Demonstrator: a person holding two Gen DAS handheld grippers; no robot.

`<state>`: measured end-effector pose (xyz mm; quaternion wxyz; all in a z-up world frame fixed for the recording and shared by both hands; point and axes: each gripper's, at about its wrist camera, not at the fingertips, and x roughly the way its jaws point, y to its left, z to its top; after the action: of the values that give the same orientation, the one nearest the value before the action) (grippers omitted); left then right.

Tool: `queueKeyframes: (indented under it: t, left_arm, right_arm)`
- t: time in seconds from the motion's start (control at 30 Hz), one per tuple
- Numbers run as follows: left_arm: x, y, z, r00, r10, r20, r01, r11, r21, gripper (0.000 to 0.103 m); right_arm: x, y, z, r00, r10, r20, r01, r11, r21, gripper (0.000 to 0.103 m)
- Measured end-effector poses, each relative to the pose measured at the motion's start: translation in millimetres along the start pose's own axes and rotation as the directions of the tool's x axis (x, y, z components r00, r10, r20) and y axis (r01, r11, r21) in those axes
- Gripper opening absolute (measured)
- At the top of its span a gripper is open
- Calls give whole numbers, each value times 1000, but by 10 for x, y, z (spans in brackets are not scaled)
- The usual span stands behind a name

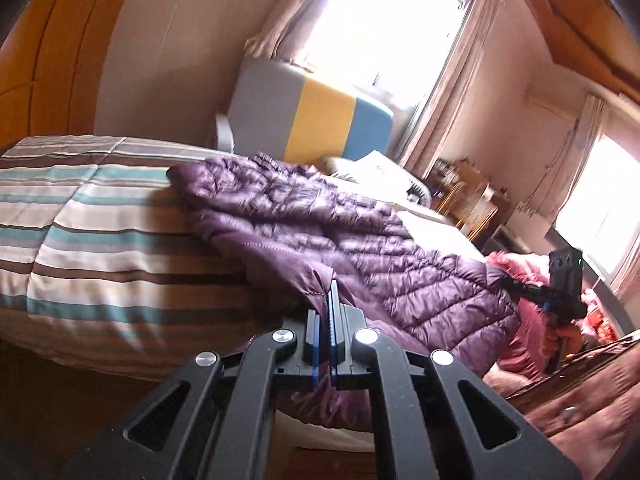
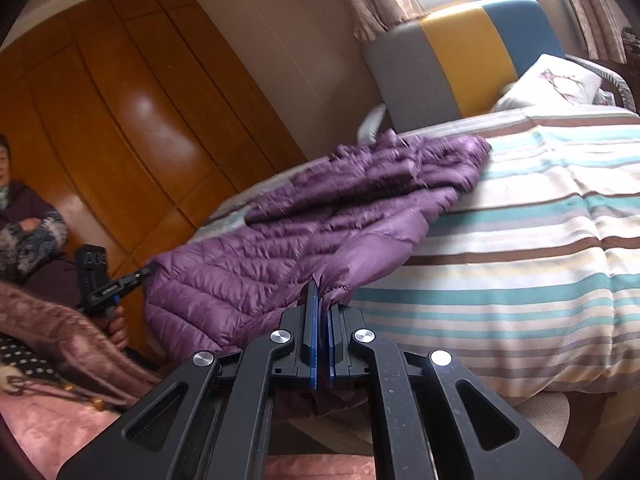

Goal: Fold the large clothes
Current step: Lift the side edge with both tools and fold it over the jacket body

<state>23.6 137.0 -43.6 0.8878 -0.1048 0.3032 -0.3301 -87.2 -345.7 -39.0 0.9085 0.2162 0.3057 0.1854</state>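
Note:
A purple quilted down jacket (image 1: 320, 220) lies across the striped bed cover (image 1: 80, 220), its near hem lifted off the bed edge. My left gripper (image 1: 329, 300) is shut on one corner of that hem, cloth pinched between its blue pads. In the right wrist view the same jacket (image 2: 320, 220) stretches away toward the headboard, and my right gripper (image 2: 320, 300) is shut on the other hem corner. The right gripper (image 1: 516, 284) shows at the jacket's far corner in the left wrist view; the left gripper (image 2: 150, 270) shows likewise in the right wrist view.
A grey, yellow and blue headboard (image 1: 312, 120) and pillows (image 2: 548, 84) stand at the bed's far end. Wooden wardrobe doors (image 2: 120, 140) line one wall, with a seated person (image 2: 24, 224) beside them. Bright windows (image 1: 380, 20) and a cluttered stand (image 1: 468, 196) fill the other side.

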Motion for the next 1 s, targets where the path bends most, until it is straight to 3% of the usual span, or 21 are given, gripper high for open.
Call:
queueKeyframes:
  t: [0.27, 0.53, 1.0]
  left_arm:
    - [-198, 59, 208, 993, -81, 89, 87, 993, -75, 2]
    - [129, 269, 547, 992, -18, 127, 29, 996, -86, 3]
    - [1068, 742, 1005, 993, 92, 80, -80, 987, -140, 3]
  right_arm:
    - [-143, -80, 286, 993, 64, 98, -68, 997, 41, 3]
    - [355, -420, 847, 985, -18, 174, 3, 996, 89, 4]
    - [1081, -907, 1369, 976, -164, 140, 141, 977, 163, 4]
